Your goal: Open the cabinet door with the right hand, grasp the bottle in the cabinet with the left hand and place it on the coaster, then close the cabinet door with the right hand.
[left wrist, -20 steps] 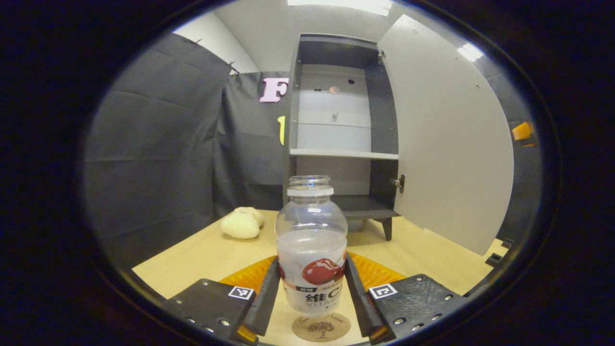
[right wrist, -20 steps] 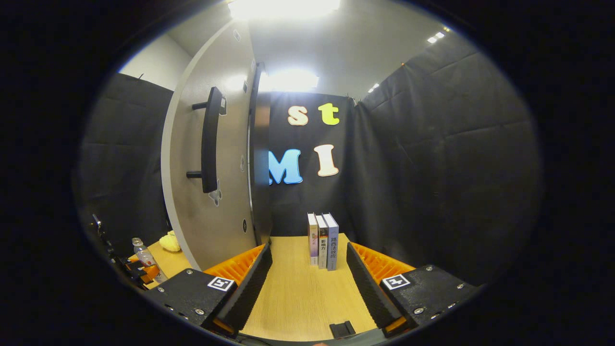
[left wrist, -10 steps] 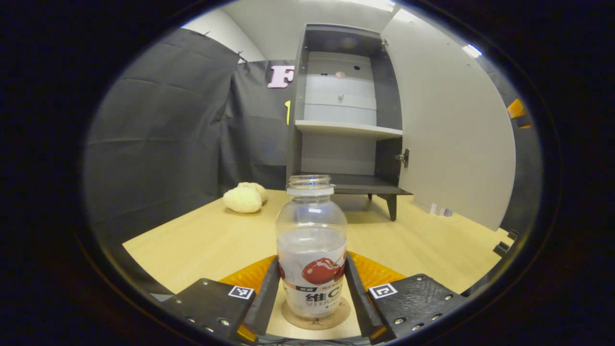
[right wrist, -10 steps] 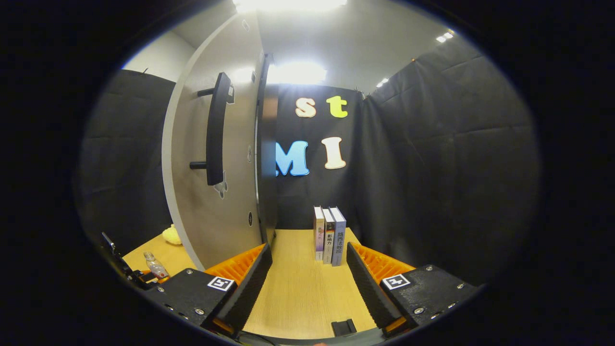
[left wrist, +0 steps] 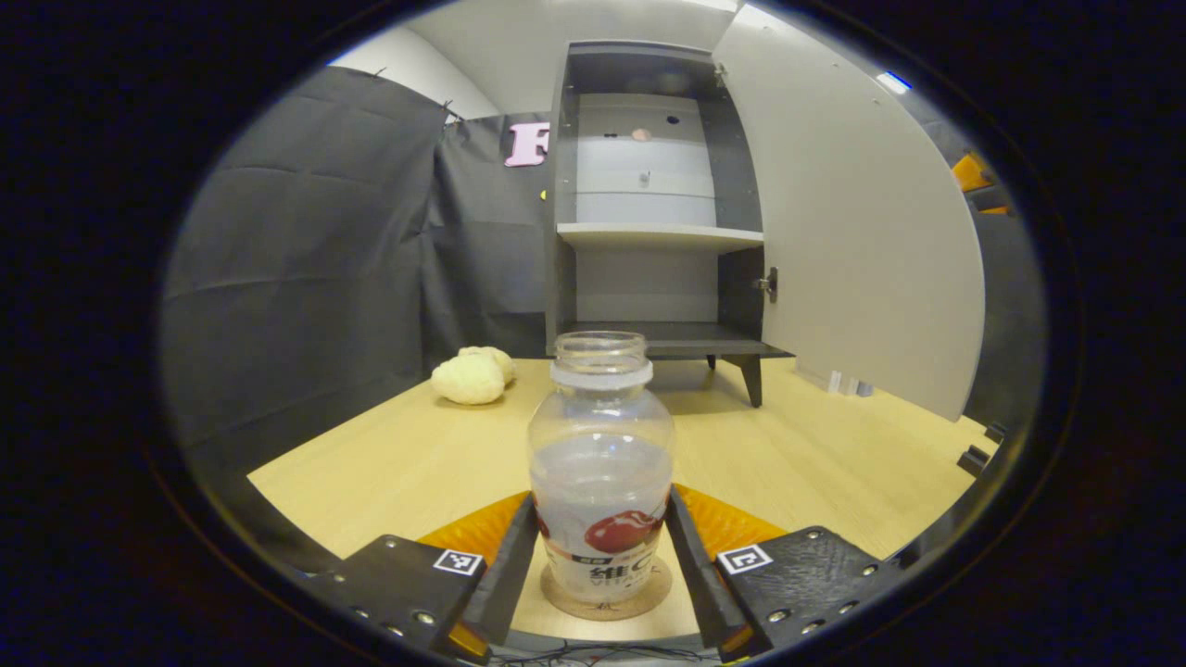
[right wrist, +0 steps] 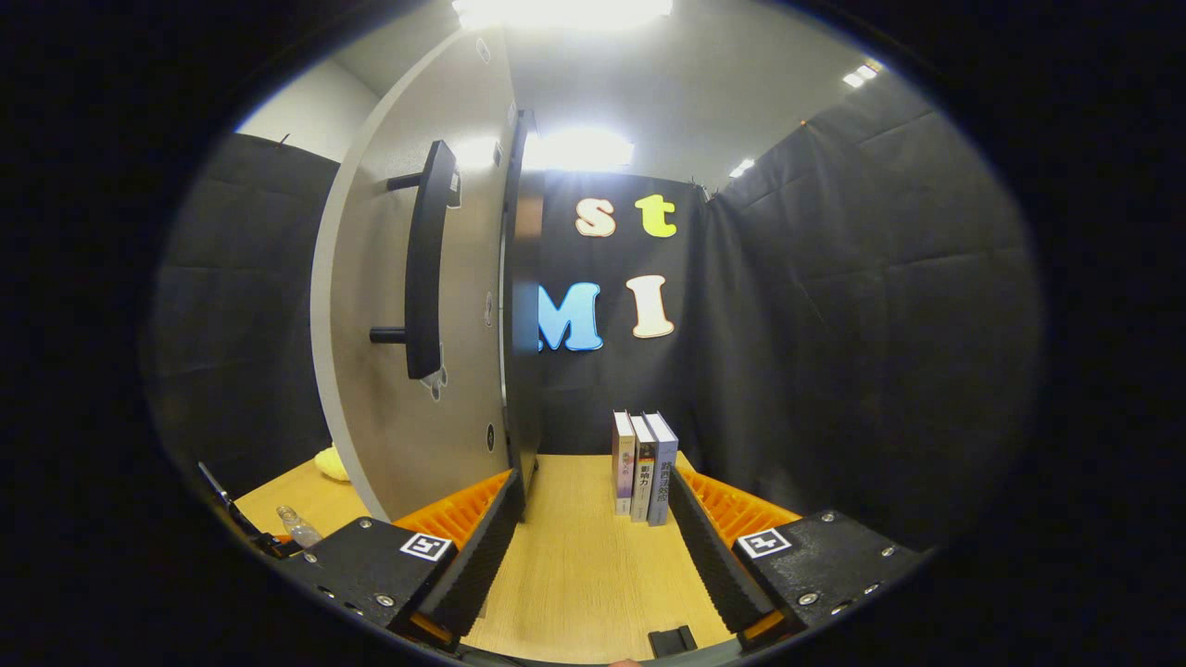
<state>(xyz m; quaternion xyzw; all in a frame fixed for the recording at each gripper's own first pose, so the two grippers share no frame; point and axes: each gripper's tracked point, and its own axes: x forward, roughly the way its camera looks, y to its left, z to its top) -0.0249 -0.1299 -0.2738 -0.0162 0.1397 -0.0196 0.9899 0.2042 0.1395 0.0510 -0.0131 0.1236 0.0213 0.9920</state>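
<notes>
The clear bottle, uncapped and with a cherry label, stands upright on the round brown coaster on the wooden table. My left gripper is shut on it, one finger pressing each side of its lower half. The grey cabinet stands behind with its white door swung wide open to the right and its shelves bare. In the right gripper view, my right gripper is open and holds nothing, just right of the door's outer face and below its black bar handle. The bottle looks tiny at far left.
A cream plush lump lies on the table left of the cabinet. Three books stand upright ahead of the right gripper against the black cloth wall. The cabinet rests on short legs.
The left gripper has come down with the bottle, whose base has gone from above the coaster to resting on it. The right gripper view has shifted slightly, the door handle now nearer centre.
</notes>
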